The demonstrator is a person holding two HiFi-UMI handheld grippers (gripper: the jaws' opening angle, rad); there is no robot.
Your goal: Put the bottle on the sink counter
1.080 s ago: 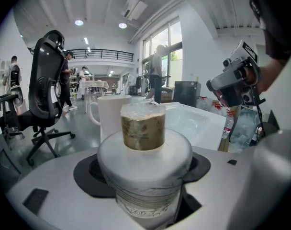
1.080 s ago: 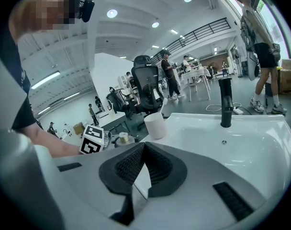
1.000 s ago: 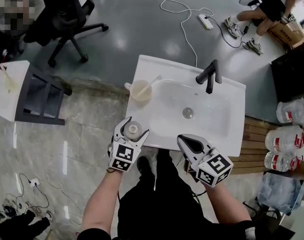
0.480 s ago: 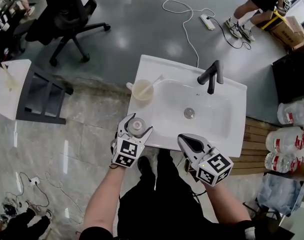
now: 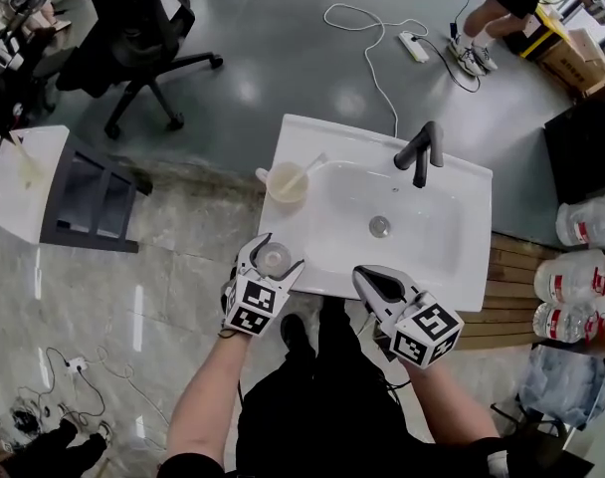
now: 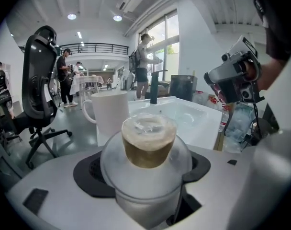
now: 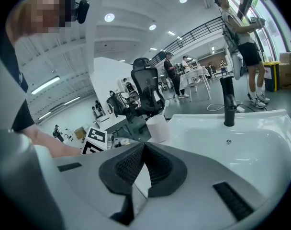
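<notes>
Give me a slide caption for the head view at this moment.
Left gripper holds the bottle at the sink counter's front-left corner; right gripper shut, empty, at the front edge.

Our left gripper [image 5: 275, 253] grips the bottle [image 5: 272, 260] at the near left corner of the sink counter [image 5: 278, 217]. Ahead of it we have a bare strip of rim to pass along. The mug [image 5: 286, 181] stands farther back on that same rim and blocks it there. To the right, the basin [image 5: 422, 237] lies open and wide. The faucet [image 5: 420, 152] rises at the back right, well apart from both grippers. Our right gripper [image 5: 362, 275], jaws together, sits at the near edge with open basin in front of it.
</notes>
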